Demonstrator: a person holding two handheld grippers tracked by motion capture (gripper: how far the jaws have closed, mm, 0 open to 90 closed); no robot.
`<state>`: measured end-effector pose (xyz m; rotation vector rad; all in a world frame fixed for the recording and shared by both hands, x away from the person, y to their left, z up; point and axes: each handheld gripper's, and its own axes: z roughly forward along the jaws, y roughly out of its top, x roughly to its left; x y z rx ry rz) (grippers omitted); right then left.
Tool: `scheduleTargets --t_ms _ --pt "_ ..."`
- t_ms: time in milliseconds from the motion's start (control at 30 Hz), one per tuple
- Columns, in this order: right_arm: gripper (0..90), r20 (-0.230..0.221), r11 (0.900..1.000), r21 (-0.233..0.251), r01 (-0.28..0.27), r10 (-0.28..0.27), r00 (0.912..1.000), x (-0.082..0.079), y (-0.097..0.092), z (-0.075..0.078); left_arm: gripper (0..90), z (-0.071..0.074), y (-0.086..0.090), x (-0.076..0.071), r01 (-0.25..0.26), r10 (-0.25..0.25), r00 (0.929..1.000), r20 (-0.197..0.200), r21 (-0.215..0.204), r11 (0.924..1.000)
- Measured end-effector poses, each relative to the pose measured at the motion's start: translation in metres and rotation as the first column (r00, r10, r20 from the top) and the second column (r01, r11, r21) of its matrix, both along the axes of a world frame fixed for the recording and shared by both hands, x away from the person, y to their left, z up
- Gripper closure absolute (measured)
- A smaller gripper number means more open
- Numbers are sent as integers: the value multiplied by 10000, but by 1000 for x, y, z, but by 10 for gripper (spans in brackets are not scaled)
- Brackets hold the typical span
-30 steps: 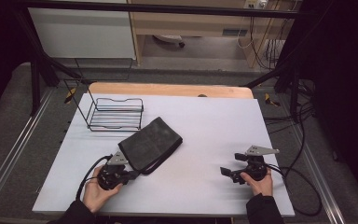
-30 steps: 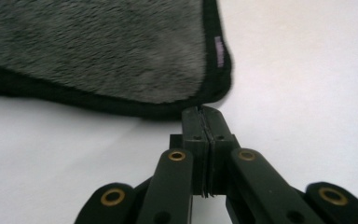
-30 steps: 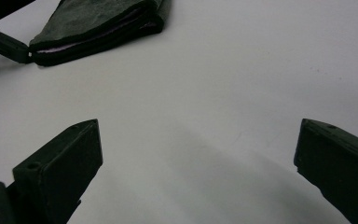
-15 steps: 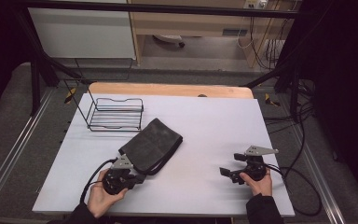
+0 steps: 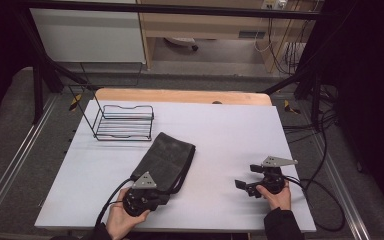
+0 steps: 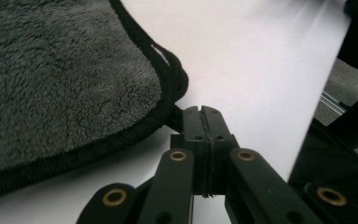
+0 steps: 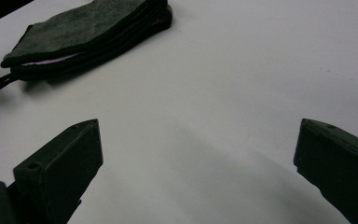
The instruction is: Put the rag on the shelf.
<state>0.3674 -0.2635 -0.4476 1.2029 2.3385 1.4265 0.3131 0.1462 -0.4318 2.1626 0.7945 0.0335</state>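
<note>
A folded dark grey towel (image 5: 170, 157) with a black hem lies on the white table (image 5: 230, 130), left of centre. My left gripper (image 5: 166, 196) sits at the towel's near corner. In the left gripper view its jaws (image 6: 204, 112) are pressed together right at the hem of the towel (image 6: 65, 70), and they seem to pinch the hem. My right gripper (image 5: 245, 177) rests open on bare table at the near right, well apart from the towel. In the right gripper view the towel (image 7: 88, 23) lies far off, beyond the spread jaws of my right gripper (image 7: 198, 135).
A black wire basket (image 5: 124, 122) stands at the back left of the table. A wooden board (image 5: 180, 96) runs along the far edge. Black frame posts flank the table, and cables hang off its right side.
My left gripper has moved right to the towel's near corner and closed at the hem. The towel has turned slightly. The right gripper has stayed where it was.
</note>
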Motion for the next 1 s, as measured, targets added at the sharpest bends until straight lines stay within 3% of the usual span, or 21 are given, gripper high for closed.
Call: scheduleTargets --t_ms 267,367,500,533,700,800,867,900,1000 --pt "19 15 10000 24 -8 8 10000 0 0 0 896 3 -22 -12 457 -456 9989 64 -163 9988" --pt "20 -3 10000 21 -15 15 10000 0 1 0 891 1 -28 -11 546 -547 9985 74 32 9985" --pt "20 -5 10000 -28 -24 24 10000 0 2 0 802 3 -24 -7 417 -417 9991 -15 82 9991" --pt "21 47 10000 -63 -9 10 10000 0 3 0 683 5 -21 -6 441 -439 9990 -110 129 9989" --pt "32 209 9998 -186 -87 90 9997 -2 13 4 490 23 2 2 -150 154 9990 410 -100 9998" --pt "39 214 9997 -196 -115 119 9997 -3 21 6 437 29 24 14 -898 882 9922 884 143 9959" --pt "53 297 9994 -235 -249 255 9992 -4 30 8 401 28 39 25 -1396 1357 9860 964 343 9896" --pt "71 301 9992 -375 -160 171 9994 -5 41 10 370 23 51 36 -1717 1675 9833 714 572 9835" --pt "90 267 9978 -667 -44 62 9996 -6 60 15 351 16 59 45 -1947 1921 9806 399 752 9780"
